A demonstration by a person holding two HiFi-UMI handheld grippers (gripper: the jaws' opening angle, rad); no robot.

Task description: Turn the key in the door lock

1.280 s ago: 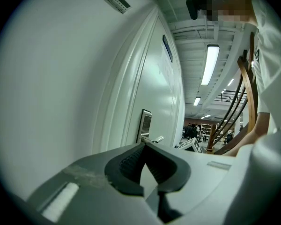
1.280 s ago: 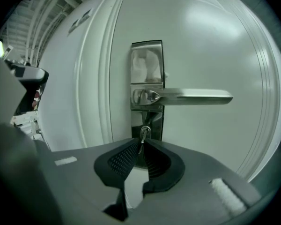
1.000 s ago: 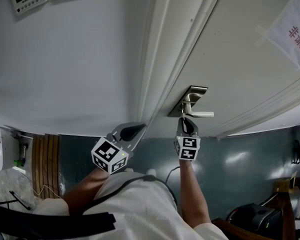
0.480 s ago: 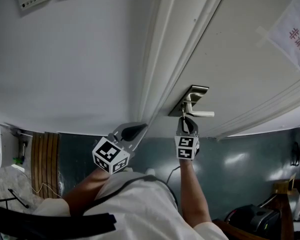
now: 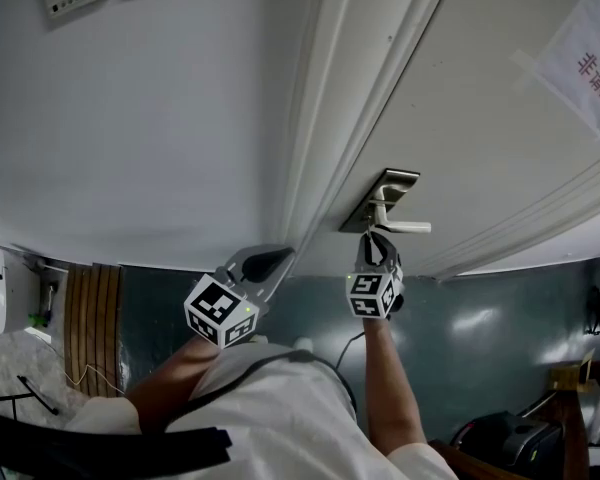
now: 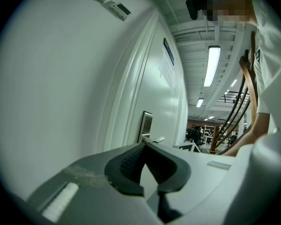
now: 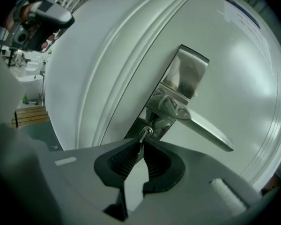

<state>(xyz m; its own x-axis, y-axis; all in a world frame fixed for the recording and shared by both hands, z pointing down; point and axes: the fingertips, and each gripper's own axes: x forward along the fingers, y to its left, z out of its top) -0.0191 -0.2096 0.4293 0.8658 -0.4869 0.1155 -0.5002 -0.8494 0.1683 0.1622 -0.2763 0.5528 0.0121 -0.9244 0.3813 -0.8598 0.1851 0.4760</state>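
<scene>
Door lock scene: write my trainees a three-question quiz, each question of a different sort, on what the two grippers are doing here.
1. True or false: the right gripper is shut on the key.
2. The left gripper holds: A a second key; B nothing; C a cloth.
3. Fill in: on the door, the key sits ____ the lever handle.

Key: 1 true; 2 B; 3 below.

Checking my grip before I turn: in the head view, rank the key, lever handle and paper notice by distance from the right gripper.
1. key, pinched in the right gripper jaws.
2. lever handle, just beyond the key, slightly to the right.
3. paper notice, far off at the view's upper right.
</scene>
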